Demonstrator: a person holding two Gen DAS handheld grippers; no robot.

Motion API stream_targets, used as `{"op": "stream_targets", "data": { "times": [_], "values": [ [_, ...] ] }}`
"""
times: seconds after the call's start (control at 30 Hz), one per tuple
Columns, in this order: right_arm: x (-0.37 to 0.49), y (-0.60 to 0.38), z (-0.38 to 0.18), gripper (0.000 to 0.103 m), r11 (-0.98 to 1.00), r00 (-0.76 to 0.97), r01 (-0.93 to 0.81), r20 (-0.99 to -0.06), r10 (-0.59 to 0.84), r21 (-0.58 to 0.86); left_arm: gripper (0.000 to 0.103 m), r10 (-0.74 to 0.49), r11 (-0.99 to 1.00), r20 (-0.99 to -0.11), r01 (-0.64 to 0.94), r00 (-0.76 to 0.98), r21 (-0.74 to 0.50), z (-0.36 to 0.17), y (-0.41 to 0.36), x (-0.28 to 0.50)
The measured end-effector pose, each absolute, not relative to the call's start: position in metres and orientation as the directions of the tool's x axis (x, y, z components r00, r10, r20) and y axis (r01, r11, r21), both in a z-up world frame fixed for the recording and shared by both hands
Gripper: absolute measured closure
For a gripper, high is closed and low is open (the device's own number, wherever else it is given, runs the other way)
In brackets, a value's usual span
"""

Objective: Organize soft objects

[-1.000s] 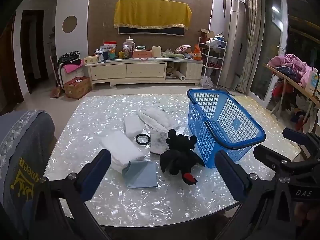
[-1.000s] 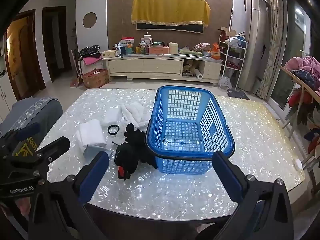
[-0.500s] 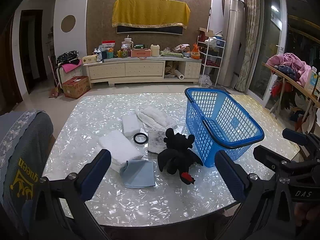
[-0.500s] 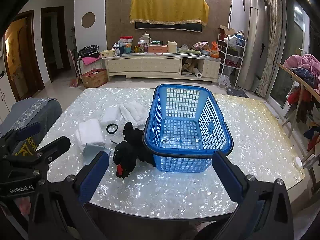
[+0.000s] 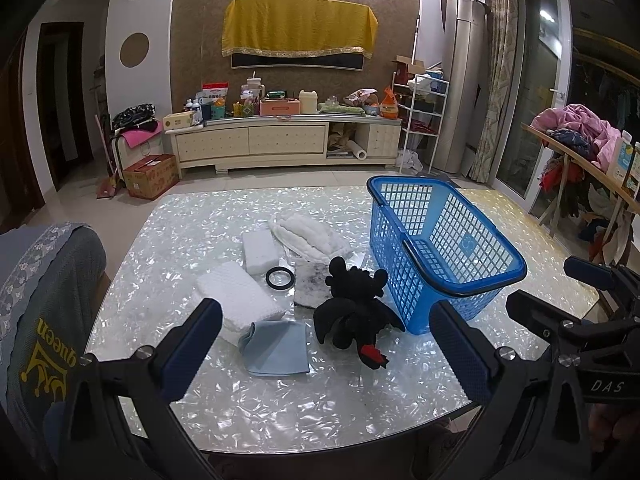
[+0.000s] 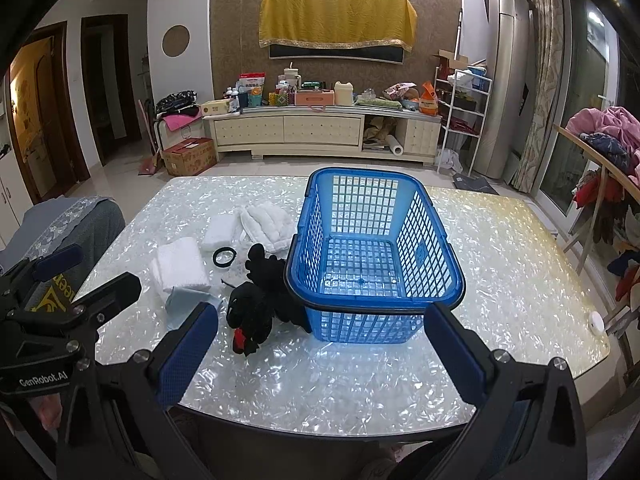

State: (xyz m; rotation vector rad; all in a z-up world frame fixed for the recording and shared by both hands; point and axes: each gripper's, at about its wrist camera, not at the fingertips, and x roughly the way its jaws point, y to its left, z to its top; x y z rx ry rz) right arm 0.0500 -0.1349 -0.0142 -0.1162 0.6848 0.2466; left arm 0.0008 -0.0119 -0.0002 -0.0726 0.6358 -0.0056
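Beside the blue basket, black plush lies lengthwise (red tail nearest).

Background, as we see it: TV unit along far wall, top crowded w/ bottles, boxes & a pink case. Above it, yellow cloth draped over a dark screen. Cardboard box on floor to its left; white wire rack & tall standing AC unit to its right. At far right, we note a rail heaped w/ pink clothing. Grey chair cover w/ yellow print at near left.
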Motion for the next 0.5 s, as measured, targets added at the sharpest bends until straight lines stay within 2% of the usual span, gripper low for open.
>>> {"op": "stream_targets", "data": {
  "times": [0.5],
  "values": [
    [0.0472,-0.1372,-0.0147,0.000,0.966,0.742,-0.259,-0.642,0.193,-0.009,0.000,-0.031,0.998,-0.591,-0.009,0.806,-0.064,0.0011,-0.0140,-0.0001]
  ]
}}
